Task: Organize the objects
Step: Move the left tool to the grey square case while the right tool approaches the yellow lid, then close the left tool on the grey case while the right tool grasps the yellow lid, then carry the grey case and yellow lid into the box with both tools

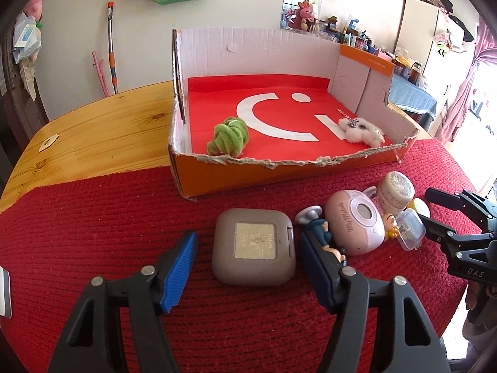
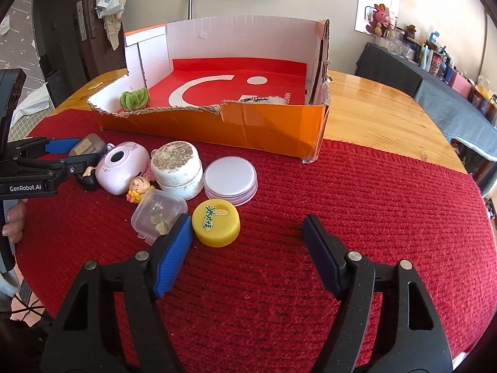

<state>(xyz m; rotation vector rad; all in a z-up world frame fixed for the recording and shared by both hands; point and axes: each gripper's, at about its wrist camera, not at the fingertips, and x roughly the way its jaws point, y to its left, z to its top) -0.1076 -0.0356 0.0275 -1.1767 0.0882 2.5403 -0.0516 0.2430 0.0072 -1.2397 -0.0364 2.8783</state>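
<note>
Nearest the camera, the left gripper (image 1: 248, 248) straddles a grey square case (image 1: 254, 246) on the red knitted mat (image 1: 124, 217), its jaws half-spread and not pressing it; the right gripper (image 2: 245, 233) stands equally half-spread, 1 pad beside a yellow bottle cap (image 2: 216, 223), nothing clamped. Just beyond lie a clear plastic box (image 2: 158, 214), a small doll figure (image 2: 139, 188), a pink My Melody toy camera (image 1: 357, 223), a speckled white jar (image 2: 177, 168) and a white round lid (image 2: 230, 178). Farther back, the torn orange cardboard box (image 1: 279, 174) on the wooden table (image 1: 102, 124) holds a green knotted toy (image 1: 229, 136) and a white fluffy toy (image 1: 362, 132)
</note>
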